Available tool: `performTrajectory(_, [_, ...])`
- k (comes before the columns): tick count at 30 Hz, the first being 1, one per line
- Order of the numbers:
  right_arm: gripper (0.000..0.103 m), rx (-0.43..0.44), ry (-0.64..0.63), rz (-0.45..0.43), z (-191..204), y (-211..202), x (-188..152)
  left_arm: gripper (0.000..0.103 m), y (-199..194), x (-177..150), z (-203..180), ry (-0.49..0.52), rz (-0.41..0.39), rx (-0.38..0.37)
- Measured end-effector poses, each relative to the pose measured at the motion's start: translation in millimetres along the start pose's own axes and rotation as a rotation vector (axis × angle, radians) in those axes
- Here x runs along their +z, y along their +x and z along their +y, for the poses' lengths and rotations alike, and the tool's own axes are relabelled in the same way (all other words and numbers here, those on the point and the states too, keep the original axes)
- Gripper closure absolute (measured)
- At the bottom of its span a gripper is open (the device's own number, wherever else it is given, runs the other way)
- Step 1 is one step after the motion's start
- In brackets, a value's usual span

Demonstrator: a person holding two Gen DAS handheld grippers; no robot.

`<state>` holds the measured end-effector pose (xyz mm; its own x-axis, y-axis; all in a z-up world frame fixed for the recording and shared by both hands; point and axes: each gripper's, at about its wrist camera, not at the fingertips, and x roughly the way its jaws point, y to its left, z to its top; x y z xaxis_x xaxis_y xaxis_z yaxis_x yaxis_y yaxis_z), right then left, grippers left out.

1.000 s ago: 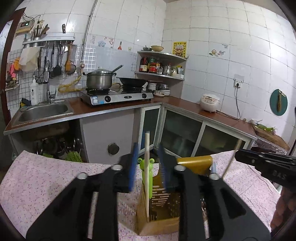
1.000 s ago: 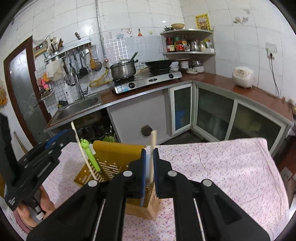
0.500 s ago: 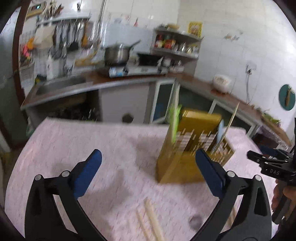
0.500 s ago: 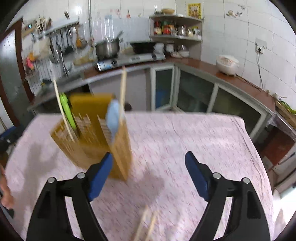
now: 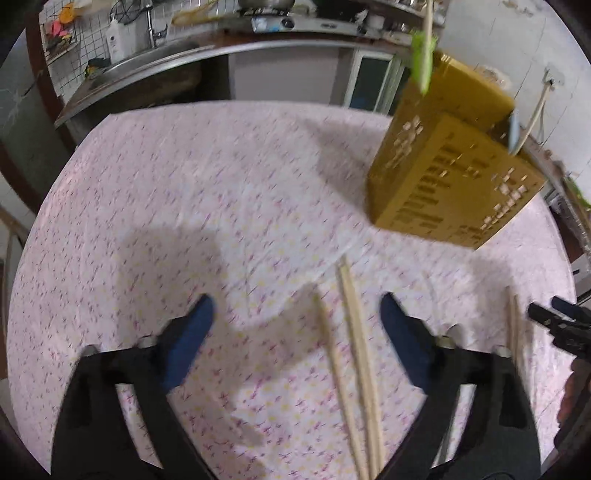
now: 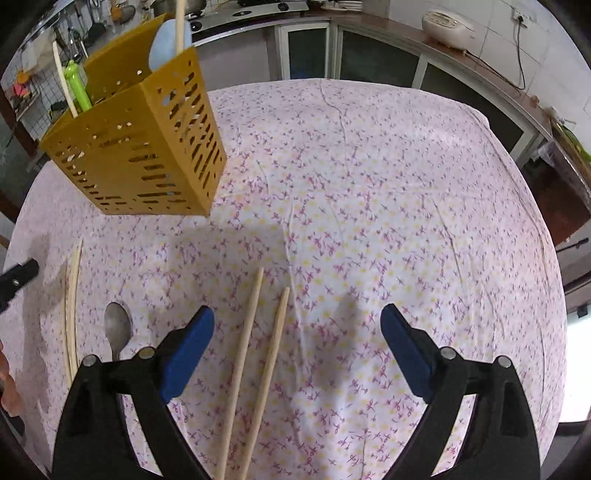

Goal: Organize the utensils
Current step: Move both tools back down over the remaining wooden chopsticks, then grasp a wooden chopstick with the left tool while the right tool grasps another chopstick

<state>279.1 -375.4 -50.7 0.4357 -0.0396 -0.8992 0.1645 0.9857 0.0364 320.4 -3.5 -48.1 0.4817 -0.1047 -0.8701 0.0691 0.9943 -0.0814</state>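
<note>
Mustard-yellow plastic utensil holder (image 6: 136, 147), slotted walls, stands at the far left of the table in the right wrist view; in the left wrist view the same holder (image 5: 454, 173) sits far right, blurred. Contents: one green-handled utensil (image 6: 77, 88), one pale chopstick (image 6: 62, 81) leaning left, one pale blue spoon (image 6: 168, 40) and one upright wooden stick (image 6: 180, 22).

Tablecloth (image 6: 369, 206): white with small pink and yellow flowers, covers the whole table.

Loose items, right wrist view, left to right: a pair of thin chopsticks (image 6: 72, 306) lying close together near the left edge; a metal spoon (image 6: 118, 328) just right of them, bowl pointing away, handle hidden behind the left finger; two wooden chopsticks (image 6: 258, 369) side by side, slightly apart, lying between the fingers.

Right gripper (image 6: 297, 354): blue-padded fingers spread wide, holding nothing, above the table.

Left gripper (image 5: 295, 343): fingers likewise spread wide, empty. Three chopsticks (image 5: 354, 354) lie on the cloth between its fingers, toward the right one.

The other gripper's black tip shows at the edge of each view.
</note>
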Motion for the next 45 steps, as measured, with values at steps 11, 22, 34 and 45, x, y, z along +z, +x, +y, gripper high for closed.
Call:
performTrajectory(11, [0.061,0.017,0.009,0.107,5.0,19.3,-2.7,0.049,11.7,0.7,-10.5,-0.011,0.086,-0.028])
performTrajectory(22, [0.088,0.025,0.012,0.151,3.1,31.7,1.4,0.068,41.3,-1.8,-12.7,-0.026,0.172,-0.013])
performTrajectory(34, [0.093,0.024,-0.012,0.165,8.1,40.0,8.3,0.086,53.1,18.3,-23.6,0.013,0.196,0.039])
performTrajectory(45, [0.096,0.051,-0.001,0.104,-9.9,21.9,-2.7,0.099,41.0,21.4,-10.4,-0.006,0.179,-0.002])
